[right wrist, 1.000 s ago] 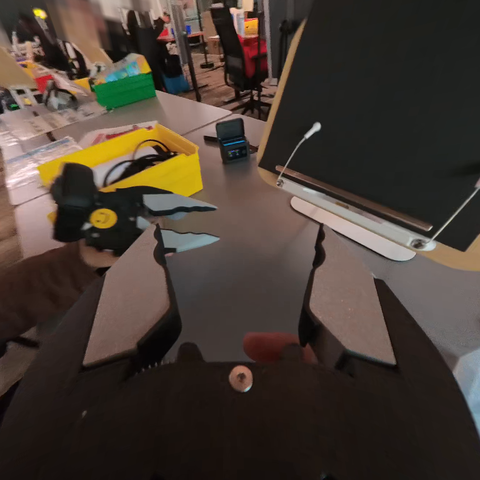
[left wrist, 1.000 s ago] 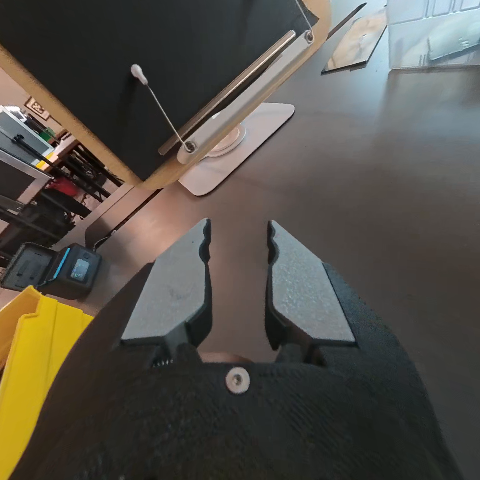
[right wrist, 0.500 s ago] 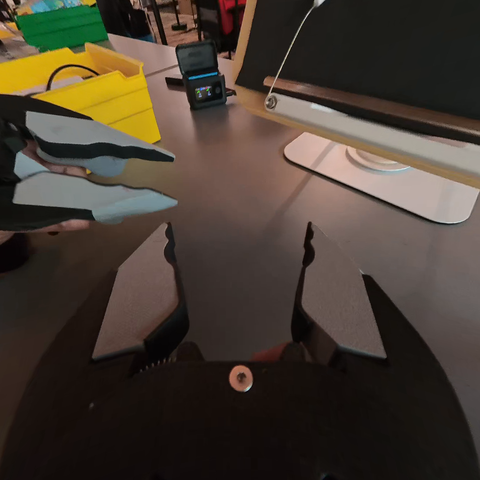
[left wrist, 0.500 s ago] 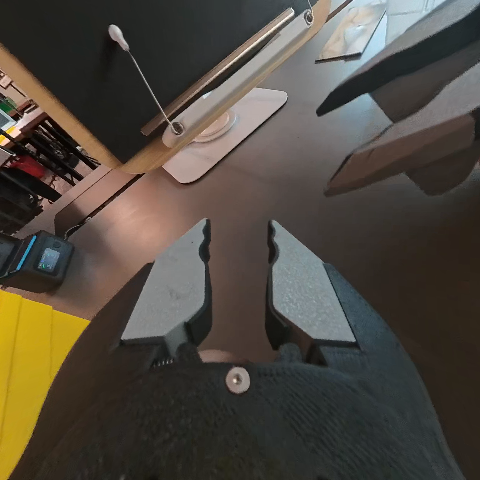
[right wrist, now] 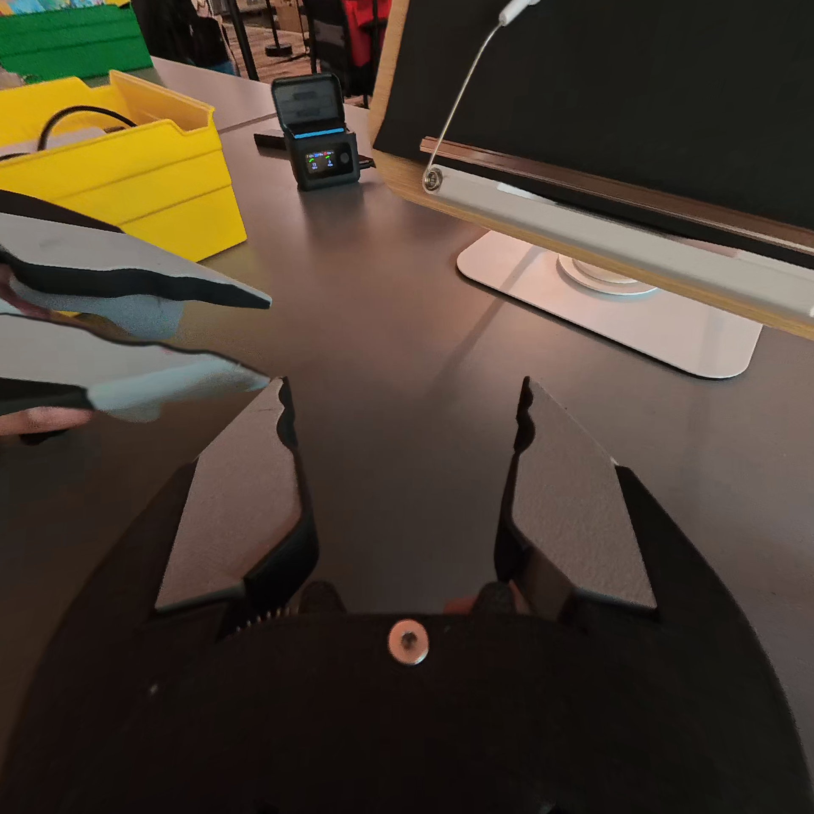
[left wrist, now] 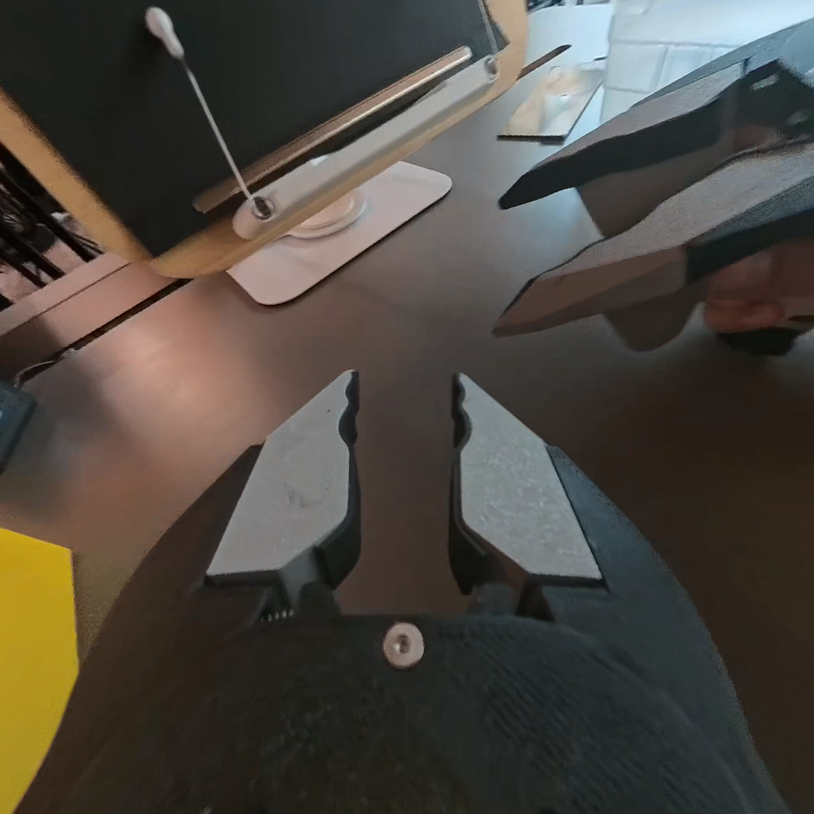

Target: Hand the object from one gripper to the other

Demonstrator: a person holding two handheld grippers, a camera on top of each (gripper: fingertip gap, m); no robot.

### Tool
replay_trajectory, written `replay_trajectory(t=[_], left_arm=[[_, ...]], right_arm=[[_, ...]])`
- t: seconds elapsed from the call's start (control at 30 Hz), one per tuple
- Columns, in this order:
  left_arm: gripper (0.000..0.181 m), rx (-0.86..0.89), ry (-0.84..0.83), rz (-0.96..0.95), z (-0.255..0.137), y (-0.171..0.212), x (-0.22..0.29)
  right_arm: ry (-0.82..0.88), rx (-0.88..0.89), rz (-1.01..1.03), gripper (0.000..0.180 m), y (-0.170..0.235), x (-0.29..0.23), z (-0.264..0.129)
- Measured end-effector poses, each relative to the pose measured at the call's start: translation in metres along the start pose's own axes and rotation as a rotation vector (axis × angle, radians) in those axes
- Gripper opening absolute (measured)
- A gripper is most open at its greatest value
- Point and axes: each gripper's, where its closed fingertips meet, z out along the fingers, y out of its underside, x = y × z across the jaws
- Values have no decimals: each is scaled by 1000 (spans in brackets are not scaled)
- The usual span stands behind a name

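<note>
No object for handing over shows in either view. My left gripper (left wrist: 405, 382) hovers over the dark table (left wrist: 440, 334) with a narrow gap between its jaws and nothing in it. My right gripper (right wrist: 404, 383) is open wide and empty. Each shows in the other's view: the right gripper (left wrist: 500, 266) at the upper right, the left gripper (right wrist: 266, 342) at the left. In the right wrist view, the left gripper's lower tip appears almost against my right gripper's left fingertip (right wrist: 277, 392). A person's fingers show behind both.
A tilted black board with a wooden rim (right wrist: 616, 88) stands on a white base (right wrist: 616, 317), with wire page holders (left wrist: 207, 114). A yellow bin (right wrist: 132, 176) with cables and a small black device with a lit screen (right wrist: 323, 154) stand at the left.
The two grippers have come closer together over the table. The right gripper has entered the left wrist view from the right and grown larger. Neither has taken hold of anything.
</note>
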Motion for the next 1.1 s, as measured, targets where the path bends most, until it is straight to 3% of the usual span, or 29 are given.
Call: replay_trajectory(t=[0.07,0.23,0.3,0.4,0.5,0.6,0.7,0.8,0.83,0.87,0.93,1.0,1.1], left_arm=[[46,4,13,16,-9,-8,9],[41,74,127,9,-55,-51,24],[44,37,146,11,-76,-65,3],[46,-78,-43,53,-107,-66,-81],[47,-253,-288,16,-140,-29,-189],[45,-401,-423,-130,-163,31,-263],[47,-478,-429,-279,-164,74,-289],[44,-563,-430,-280,-155,100,-292],[40,-611,-424,-253,-152,109,-291],[24,-649,-431,-214,-152,115,-291],[3,-641,-459,-169,-151,111,-296],[2,-595,-481,-138,-154,94,-300],[1,-420,-543,-78,-167,39,-306]], right_arm=[[5,7,-9,99,-1,0,-1],[3,6,4,97,0,1,-1],[-2,5,17,96,0,2,-1],[-11,1,23,92,0,1,0],[-7,-2,4,87,0,0,0],[1,-10,-25,87,1,-2,1],[4,-14,-44,87,2,-4,1],[5,-14,-42,86,2,-4,0],[4,-14,-37,86,2,-3,0],[4,-13,-33,86,2,-3,0],[1,-15,-30,84,3,-3,-1],[-2,-21,-36,81,3,-4,-1],[-5,-35,-62,80,5,-6,0]])
